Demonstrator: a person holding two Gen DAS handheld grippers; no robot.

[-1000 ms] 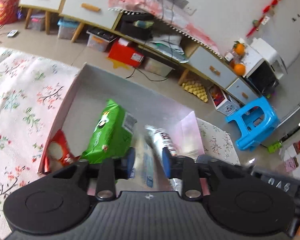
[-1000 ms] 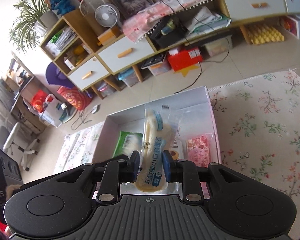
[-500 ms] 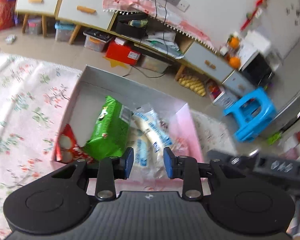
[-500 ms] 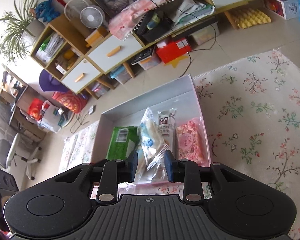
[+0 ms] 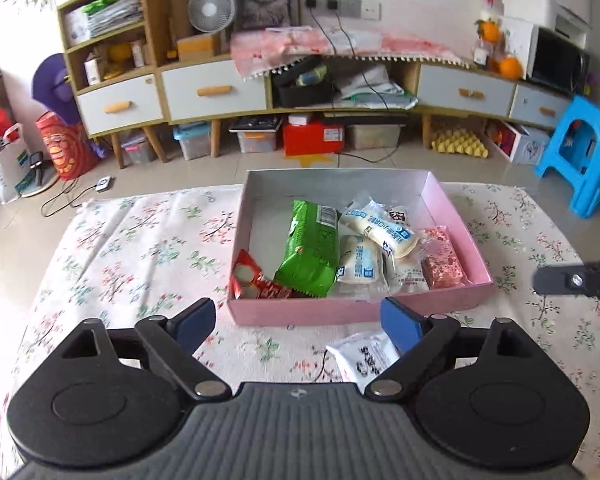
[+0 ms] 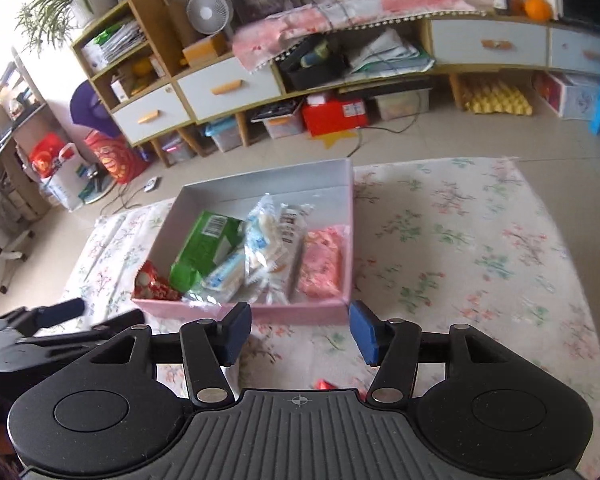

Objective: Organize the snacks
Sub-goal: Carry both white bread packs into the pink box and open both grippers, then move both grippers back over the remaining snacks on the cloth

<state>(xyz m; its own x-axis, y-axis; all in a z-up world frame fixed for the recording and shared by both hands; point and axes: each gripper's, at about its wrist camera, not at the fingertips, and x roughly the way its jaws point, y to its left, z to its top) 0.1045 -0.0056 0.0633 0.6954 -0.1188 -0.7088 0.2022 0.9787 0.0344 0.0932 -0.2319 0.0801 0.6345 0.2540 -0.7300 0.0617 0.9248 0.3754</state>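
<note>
Snacks point(image 5: 374, 234) now in pink box point(image 5: 356, 312) | left tongs point(image 5: 300, 320), right tongs point(image 6: 300, 330) just opened, empty, drawn back

Both wrist cameras look steeply down along their grippers from the near edge of the floral-clothed table point(image 5: 140, 248), facing the far wall's cabinets point(image 5: 216, 92). Each frames the pink box point(image 5: 340, 312) at the table's far edge, the right-hand view point(image 6: 260, 314) from farther right.

the left gripper point(image 5: 298, 318), low in its frame, has just spread wide, empty. the right gripper point(image 6: 300, 330), lower centre, has just been opening, nothing between its jaws.
</note>
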